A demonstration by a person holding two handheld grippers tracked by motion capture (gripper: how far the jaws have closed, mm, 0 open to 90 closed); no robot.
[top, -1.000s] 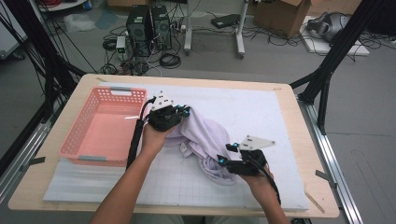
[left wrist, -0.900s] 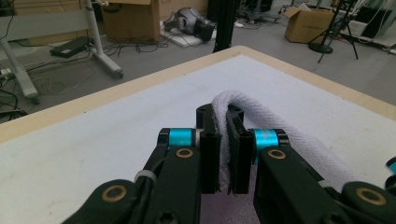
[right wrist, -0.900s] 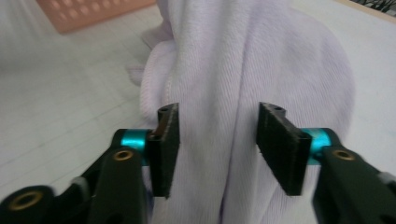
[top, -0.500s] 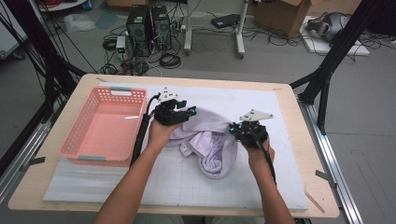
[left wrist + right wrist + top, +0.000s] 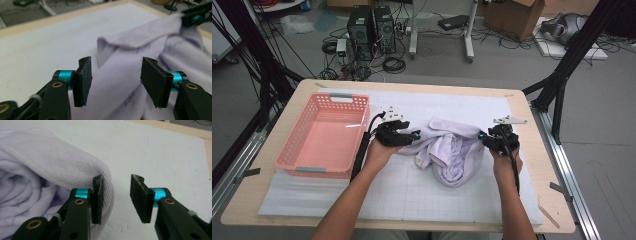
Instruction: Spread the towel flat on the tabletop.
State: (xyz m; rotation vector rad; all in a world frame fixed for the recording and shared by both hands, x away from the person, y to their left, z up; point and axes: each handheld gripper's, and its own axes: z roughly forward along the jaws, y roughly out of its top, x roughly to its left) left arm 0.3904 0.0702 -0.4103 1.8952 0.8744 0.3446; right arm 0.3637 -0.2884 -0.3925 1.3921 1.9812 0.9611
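A crumpled lavender cloth (image 5: 452,150) lies on the white mat in the middle of the table. My left gripper (image 5: 413,135) is at its left end. In the left gripper view the gripper (image 5: 115,80) is open, its jaws have just been opening, and the cloth (image 5: 120,75) lies between and under the pads without being pressed. My right gripper (image 5: 483,136) is at the cloth's right end. It (image 5: 116,197) is open too, its jaws have just been opening, and a folded edge of the cloth (image 5: 50,170) rests against the outside of its left pad.
An empty pink basket (image 5: 287,150) stands on the left part of the mat. The white mat (image 5: 412,195) covers most of the wooden table (image 5: 547,200). Beyond the far edge the floor holds computer towers, cables and stand legs.
The right hand carried the cloth's edge away from the person and then to the right, stretching the cloth out. Both grippers have let go of it, and the left hand has sunk a little.
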